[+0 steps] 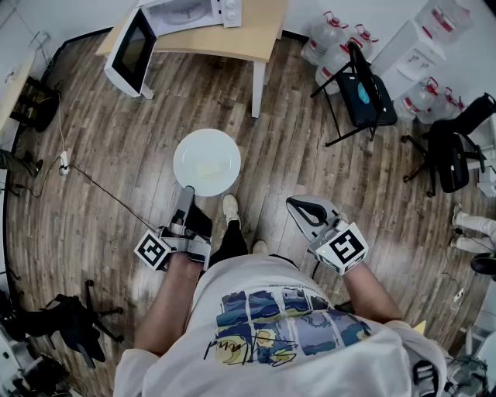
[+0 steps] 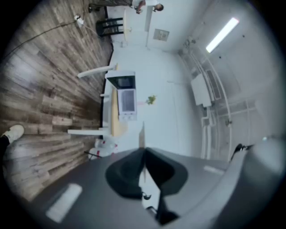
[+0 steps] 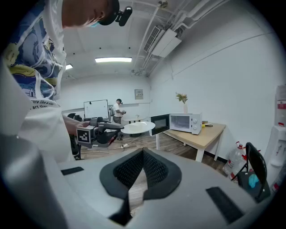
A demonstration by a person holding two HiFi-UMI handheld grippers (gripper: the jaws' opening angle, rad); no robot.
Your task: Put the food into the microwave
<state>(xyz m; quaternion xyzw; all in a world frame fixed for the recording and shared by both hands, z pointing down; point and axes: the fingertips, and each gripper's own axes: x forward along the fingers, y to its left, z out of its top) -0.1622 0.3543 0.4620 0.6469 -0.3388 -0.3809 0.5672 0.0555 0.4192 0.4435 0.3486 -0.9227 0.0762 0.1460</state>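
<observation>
A white plate (image 1: 207, 162) with a pale piece of food (image 1: 205, 169) on it hangs over the wooden floor, held level. My left gripper (image 1: 186, 191) is shut on its near rim. In the left gripper view the plate (image 2: 142, 134) shows edge-on as a thin line between the closed jaws. My right gripper (image 1: 292, 202) is off to the right of the plate, shut and empty, with its pads touching (image 3: 143, 153). The white microwave (image 1: 190, 12) stands on a wooden table (image 1: 248, 35) ahead, its door (image 1: 132, 50) swung open to the left.
Several water bottles (image 1: 329, 43) and a black folding chair (image 1: 360, 89) stand right of the table. An office chair (image 1: 453, 147) is at far right. A cable (image 1: 101, 186) and a power strip (image 1: 64, 161) lie on the floor at left.
</observation>
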